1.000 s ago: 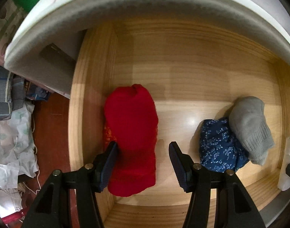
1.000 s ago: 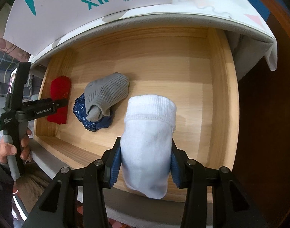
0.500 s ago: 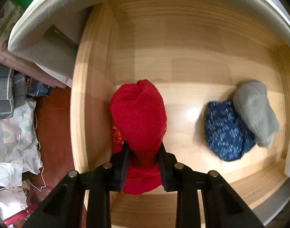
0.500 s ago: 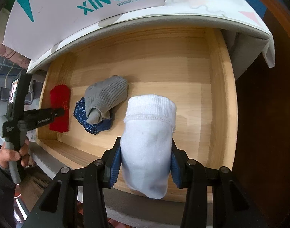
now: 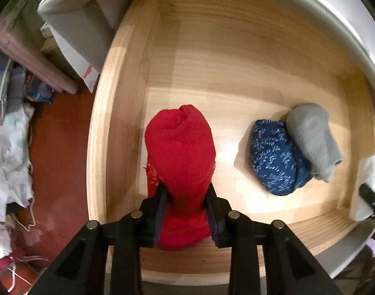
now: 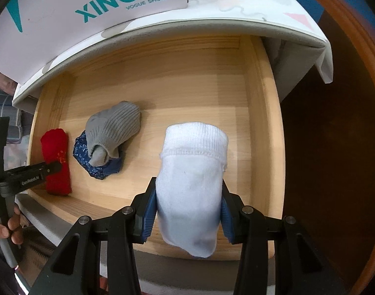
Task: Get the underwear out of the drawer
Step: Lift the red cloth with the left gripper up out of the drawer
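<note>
The wooden drawer (image 5: pixel 236 56) is open. My left gripper (image 5: pixel 186 198) is shut on a rolled red garment (image 5: pixel 181 152) at the drawer's left side, held a little above the floor; it also shows in the right wrist view (image 6: pixel 56 157). My right gripper (image 6: pixel 188 196) is shut on a rolled white garment (image 6: pixel 191 172), held above the drawer's front right; its edge shows in the left wrist view (image 5: pixel 368 184). A blue patterned garment (image 5: pixel 275 157) lies on the drawer floor with a grey ribbed roll (image 5: pixel 312 137) on top of it.
A white padded top (image 6: pixel 162 29) with a shoe box (image 6: pixel 89 7) overhangs the drawer's back. Clutter and cloth (image 5: pixel 10 147) lie on the red floor left of the drawer. Dark wooden furniture (image 6: pixel 334 147) stands right of it.
My left gripper moved forward and closed on the red garment, then lifted it slightly. My right gripper kept hold of the white garment, almost still.
</note>
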Motion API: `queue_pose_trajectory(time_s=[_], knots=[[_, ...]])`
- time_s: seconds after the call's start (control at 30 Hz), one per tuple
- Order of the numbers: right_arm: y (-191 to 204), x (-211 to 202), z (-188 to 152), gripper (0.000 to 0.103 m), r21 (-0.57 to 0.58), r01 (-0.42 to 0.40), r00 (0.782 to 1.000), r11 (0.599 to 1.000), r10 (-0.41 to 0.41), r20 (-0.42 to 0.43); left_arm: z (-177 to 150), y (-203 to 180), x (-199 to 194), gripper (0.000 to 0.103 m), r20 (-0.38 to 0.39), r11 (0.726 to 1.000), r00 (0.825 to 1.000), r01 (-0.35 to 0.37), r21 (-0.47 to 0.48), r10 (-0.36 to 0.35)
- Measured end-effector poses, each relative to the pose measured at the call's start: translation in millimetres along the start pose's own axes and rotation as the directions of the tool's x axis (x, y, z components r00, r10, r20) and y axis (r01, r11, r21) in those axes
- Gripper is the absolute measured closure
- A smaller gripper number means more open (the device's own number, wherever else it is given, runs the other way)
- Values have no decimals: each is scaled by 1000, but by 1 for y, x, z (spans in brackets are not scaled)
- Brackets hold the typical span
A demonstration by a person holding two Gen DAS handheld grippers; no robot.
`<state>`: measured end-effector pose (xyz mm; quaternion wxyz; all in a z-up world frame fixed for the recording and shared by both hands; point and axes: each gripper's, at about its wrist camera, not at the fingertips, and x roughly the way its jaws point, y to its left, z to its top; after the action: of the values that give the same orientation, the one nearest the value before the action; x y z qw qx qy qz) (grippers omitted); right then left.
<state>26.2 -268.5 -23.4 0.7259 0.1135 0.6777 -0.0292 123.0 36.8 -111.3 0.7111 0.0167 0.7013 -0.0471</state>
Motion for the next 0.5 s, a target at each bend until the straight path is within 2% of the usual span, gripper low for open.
queue_pose_trajectory(time_s=[0.2,0.3,0.5], knots=[[-2,2,0,61,10,-6,1000,1000,7,-6,7,7,-11,61,37,999,999,4,-42,-3],[-2,1,-1,61,14,-1,1000,1000,1,-7,13,5,-12,51,49,997,999,-12,-74,15],[0,3,-1,61,25,3,1000,1000,-3,-12,21,1,2,49,33,993,998,-58,-100,62]])
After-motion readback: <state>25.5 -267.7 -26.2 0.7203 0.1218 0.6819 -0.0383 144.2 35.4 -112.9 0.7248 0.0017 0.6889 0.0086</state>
